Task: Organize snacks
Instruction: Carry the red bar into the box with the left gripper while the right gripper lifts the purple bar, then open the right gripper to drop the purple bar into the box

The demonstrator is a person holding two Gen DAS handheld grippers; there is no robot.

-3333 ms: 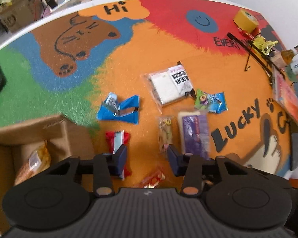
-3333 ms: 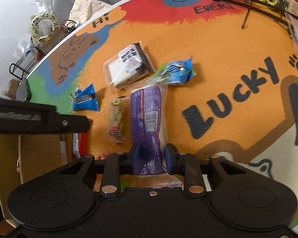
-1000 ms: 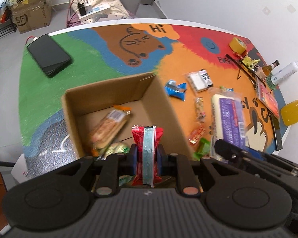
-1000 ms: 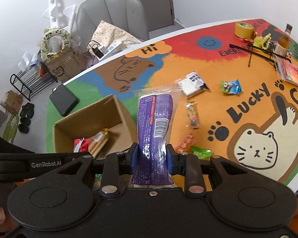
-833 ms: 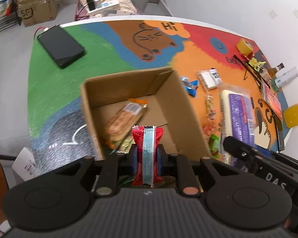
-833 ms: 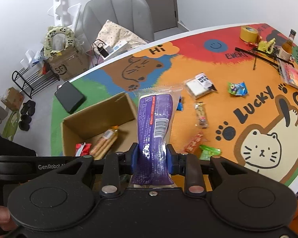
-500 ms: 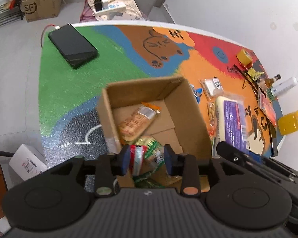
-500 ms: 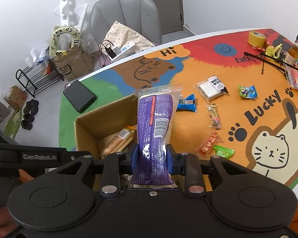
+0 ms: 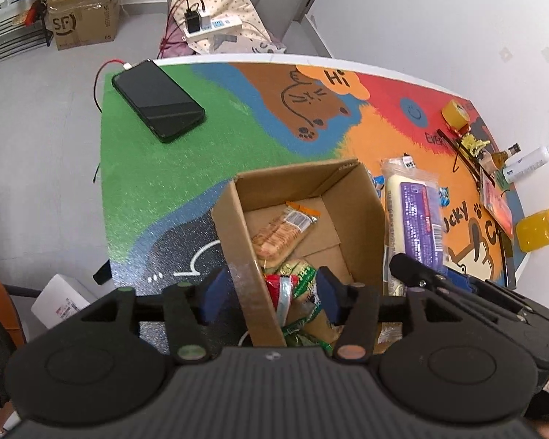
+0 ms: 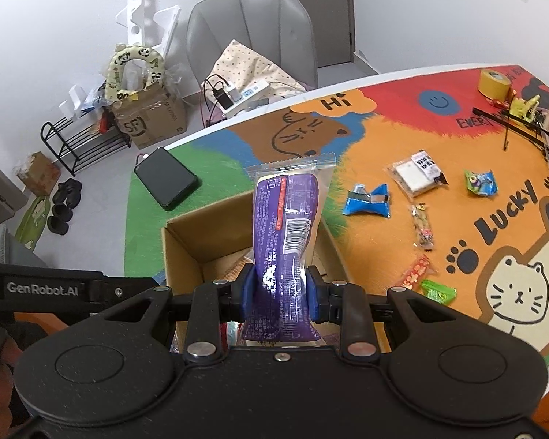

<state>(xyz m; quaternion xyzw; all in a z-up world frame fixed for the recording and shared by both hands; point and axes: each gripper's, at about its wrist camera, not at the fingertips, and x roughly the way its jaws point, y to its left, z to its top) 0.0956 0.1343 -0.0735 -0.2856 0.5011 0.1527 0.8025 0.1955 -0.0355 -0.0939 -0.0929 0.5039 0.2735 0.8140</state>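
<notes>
**Op:** My left gripper [image 9: 269,294] hangs above the near-left corner of the cardboard box [image 9: 362,212]. Jaws opening; the pads press on nothing. The box's near-left wall edge runs up between the fingers.

**Obs:** And the red packet?

**Op:** The red snack packet [image 9: 280,292] lies in the box, on the green wrappers [image 9: 303,278] at the near end. It shows between the pads but neither pad touches it. A biscuit pack [image 9: 280,234] lies farther in, on the box floor.

**Obs:** Right side?

**Op:** My right gripper [image 10: 279,292] is clenched on the purple-labelled clear pack [image 10: 287,226], grasped at its lower part. The pack stands upright in front of the camera, above the box's right side.

**Obs:** What remains on the mat?

**Op:** On the orange part of the printed table mat [image 10: 384,139]: a blue wrapper [image 10: 366,201], a white-and-black pack [image 10: 415,173], a green-blue candy bag [image 10: 479,183], a slim nut bar [image 10: 422,228], a red-orange packet [image 10: 415,272] and a green packet [image 10: 437,292] just beside it. All are well apart from the box. A black phone [image 10: 166,179] lies on the green part.
</notes>
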